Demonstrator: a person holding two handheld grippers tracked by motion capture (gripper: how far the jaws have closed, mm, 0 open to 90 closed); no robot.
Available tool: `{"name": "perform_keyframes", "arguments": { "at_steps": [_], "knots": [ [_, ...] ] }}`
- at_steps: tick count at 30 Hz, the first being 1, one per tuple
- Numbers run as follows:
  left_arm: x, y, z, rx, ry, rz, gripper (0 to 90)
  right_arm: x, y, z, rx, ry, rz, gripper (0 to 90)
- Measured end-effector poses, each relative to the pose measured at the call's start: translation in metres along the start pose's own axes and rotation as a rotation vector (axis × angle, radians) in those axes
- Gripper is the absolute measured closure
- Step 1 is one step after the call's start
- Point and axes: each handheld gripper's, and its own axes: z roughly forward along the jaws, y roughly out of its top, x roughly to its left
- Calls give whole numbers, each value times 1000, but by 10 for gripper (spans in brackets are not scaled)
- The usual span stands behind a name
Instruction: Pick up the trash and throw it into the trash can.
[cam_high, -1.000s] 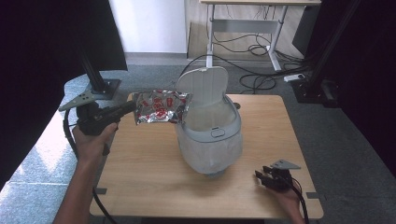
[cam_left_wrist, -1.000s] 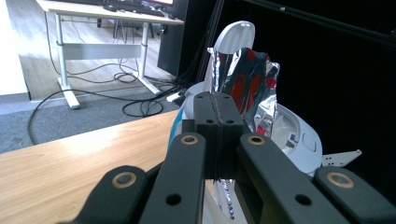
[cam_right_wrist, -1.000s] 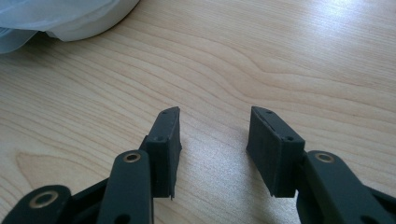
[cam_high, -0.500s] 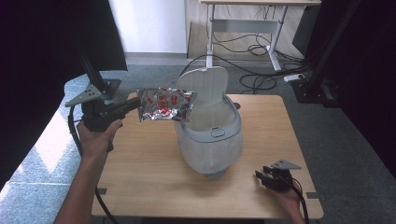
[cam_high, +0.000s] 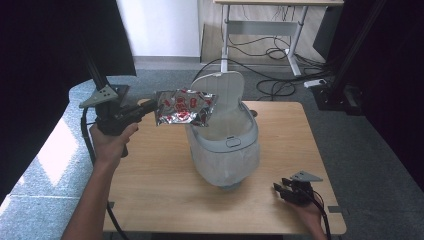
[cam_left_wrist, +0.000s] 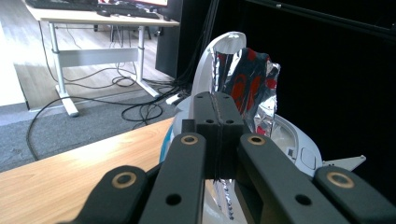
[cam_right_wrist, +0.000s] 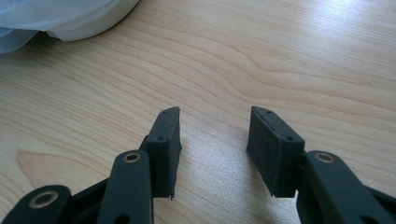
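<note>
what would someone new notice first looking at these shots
The shiny silver snack packet with red print, pinched in the left tool and held in the air over the open mouth of the white bin at the table's middle. Next, the bin's raised lid behind the packet. The right tool rests open on the wooden table, near its front right corner.

Bin mid-table, packet above its left rim, grippers at opposite sides

The lidded bin (cam_high: 225, 145) stands at the middle of the table (cam_high: 150, 175), its lid (cam_high: 222, 90) raised at the far side. The foil packet (cam_high: 184, 107) hangs over the bin's left rim, clamped in the left gripper (cam_high: 152, 107) at the table's far left. The right gripper (cam_high: 281, 190) rests at the near right corner, well apart from the bin. A desk (cam_high: 280, 15) stands far behind.
</note>
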Motion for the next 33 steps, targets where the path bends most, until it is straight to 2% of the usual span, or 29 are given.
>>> {"name": "perform_keyframes", "arguments": {
  "at_steps": [14, 33],
  "knots": [
    [-5, 1, 25, 8, -21, -2, 900, -2, 0, 0, -1, 2, 5, 532],
    [-11, -6, 61, 55, -38, 11, 900, -1, 0, 0, 0, -4, -5, 532]
  ]
}}
